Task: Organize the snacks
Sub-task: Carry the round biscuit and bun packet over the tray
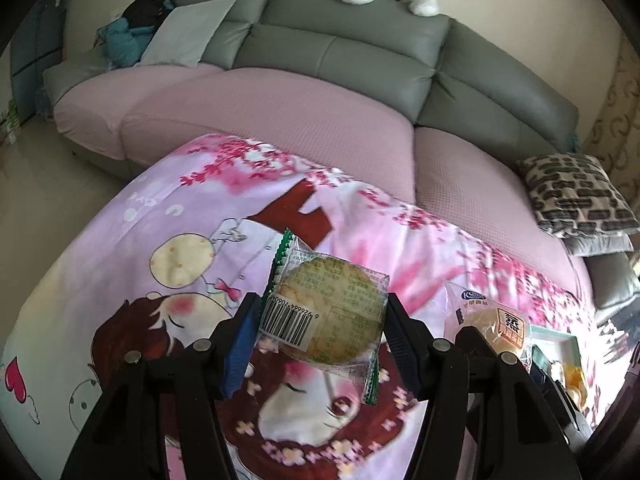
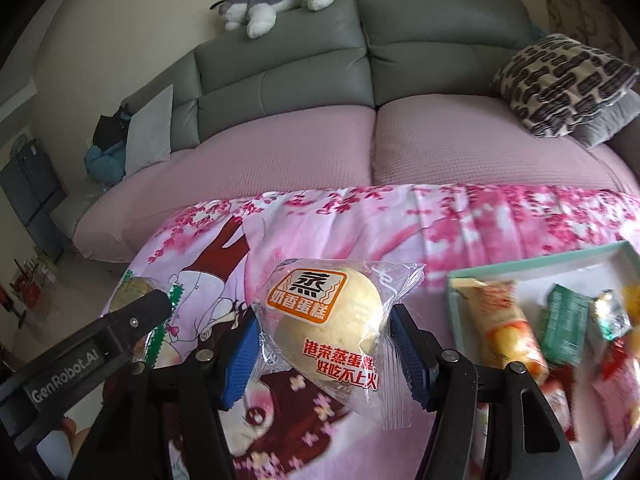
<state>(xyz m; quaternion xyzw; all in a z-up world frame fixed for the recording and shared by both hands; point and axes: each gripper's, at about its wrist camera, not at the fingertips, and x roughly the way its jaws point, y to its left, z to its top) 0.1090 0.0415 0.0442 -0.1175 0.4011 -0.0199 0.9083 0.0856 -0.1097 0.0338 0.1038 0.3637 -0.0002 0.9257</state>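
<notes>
My left gripper (image 1: 320, 334) is shut on a round rice cracker in a clear wrapper with green edges (image 1: 328, 312), held above the pink cartoon cloth (image 1: 160, 280). My right gripper (image 2: 320, 354) is shut on a steamed cake in a clear wrapper with orange print (image 2: 328, 320), also above the cloth (image 2: 360, 232). The cake (image 1: 500, 330) and the right gripper's finger (image 1: 476, 344) show at the right of the left wrist view. The left gripper's arm (image 2: 100, 340) and the cracker (image 2: 136, 292) show at the left of the right wrist view.
A pale green tray (image 2: 532, 266) to the right holds several wrapped snacks (image 2: 560, 328). Behind the cloth stands a sofa with pink seat covers (image 2: 300, 148) and grey backs. A patterned cushion (image 2: 560, 84) lies on its right, a plush dog (image 2: 276, 0) on top.
</notes>
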